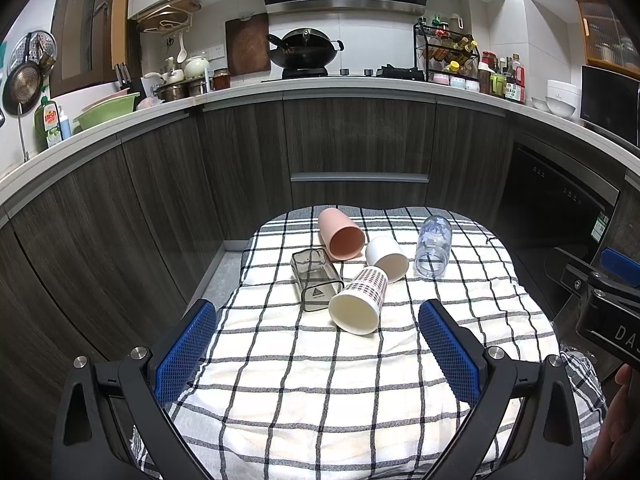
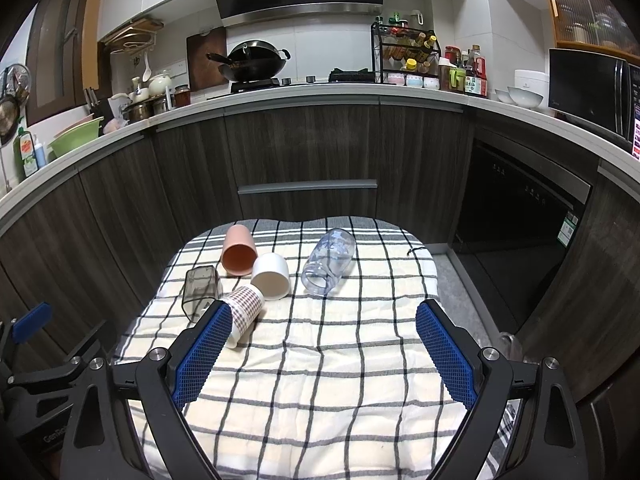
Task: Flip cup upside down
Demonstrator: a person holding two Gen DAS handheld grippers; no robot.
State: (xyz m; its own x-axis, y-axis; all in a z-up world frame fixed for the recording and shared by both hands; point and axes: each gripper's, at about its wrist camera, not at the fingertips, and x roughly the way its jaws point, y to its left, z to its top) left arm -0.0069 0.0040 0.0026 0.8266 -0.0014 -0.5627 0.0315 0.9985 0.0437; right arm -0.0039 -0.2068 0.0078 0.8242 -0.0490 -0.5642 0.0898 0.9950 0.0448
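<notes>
From my left wrist, my left gripper [image 1: 314, 354] is spread wide and empty, and the checkered cup [image 1: 359, 300] lies on its side on the plaid cloth [image 1: 320, 400], near the smoky square cup [image 1: 316, 278]. From my right wrist, my right gripper [image 2: 324, 354] is also spread, its left pad perhaps hiding that cup's mouth; I think a round cup can roll away if I pinch off centre.

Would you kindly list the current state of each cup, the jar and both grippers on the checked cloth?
Pink cup: on its side, mouth toward camera.
White cup: on its side, touching the pink cup.
Patterned cup: on its side, empty.
Smoky square cup: on its side.
Clear jar: on its side, empty, apart from the cups.
Left gripper: jaws open, holding nothing.
Right gripper: jaws open, holding nothing.
</notes>
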